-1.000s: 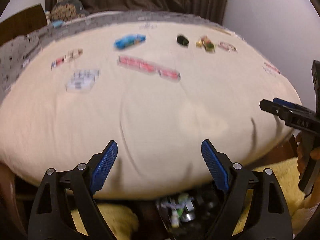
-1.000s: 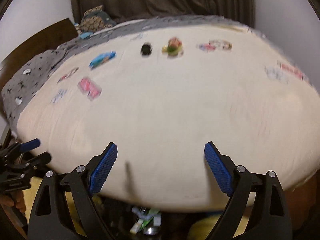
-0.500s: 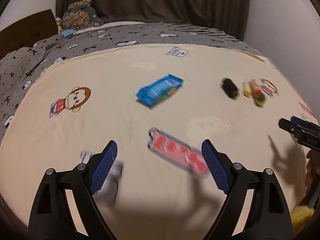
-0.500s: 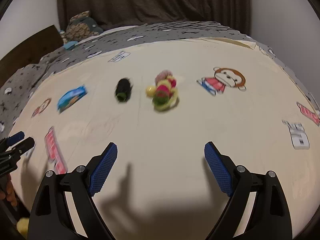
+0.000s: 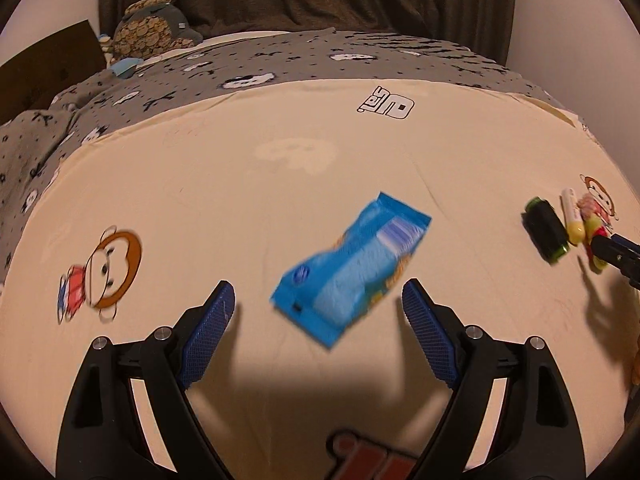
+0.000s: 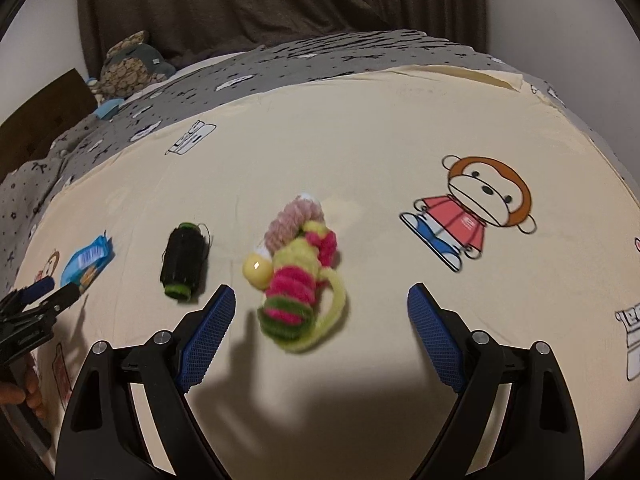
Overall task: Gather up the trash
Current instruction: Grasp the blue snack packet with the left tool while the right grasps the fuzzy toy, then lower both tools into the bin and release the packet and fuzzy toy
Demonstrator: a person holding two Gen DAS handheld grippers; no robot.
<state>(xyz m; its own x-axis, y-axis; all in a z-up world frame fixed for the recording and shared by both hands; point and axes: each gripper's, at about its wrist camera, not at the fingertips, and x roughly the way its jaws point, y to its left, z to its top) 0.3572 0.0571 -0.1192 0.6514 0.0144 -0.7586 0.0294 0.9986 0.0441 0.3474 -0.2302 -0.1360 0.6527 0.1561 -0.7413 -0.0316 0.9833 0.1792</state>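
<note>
A blue snack wrapper (image 5: 352,268) lies on the cream bedsheet (image 5: 200,200), just ahead of and between the fingers of my open left gripper (image 5: 318,300). It also shows small in the right wrist view (image 6: 87,261). My open right gripper (image 6: 320,304) hovers over a pink, green and yellow fuzzy knitted bundle (image 6: 300,276) with a pale yellow tube (image 6: 258,268) beside it. A black thread spool with green ends (image 6: 184,260) lies left of the bundle; it shows in the left wrist view (image 5: 546,230) too.
The sheet carries printed monkey cartoons (image 6: 476,208) and lettering. A grey patterned blanket (image 5: 280,64) and a plush toy (image 5: 148,36) lie at the far end, below dark curtains. The left gripper shows at the right wrist view's left edge (image 6: 36,300).
Both grippers have moved forward from the bed's edge over the sheet. The wrapper now sits close before the left gripper, the knitted bundle close before the right. Both stay open.
</note>
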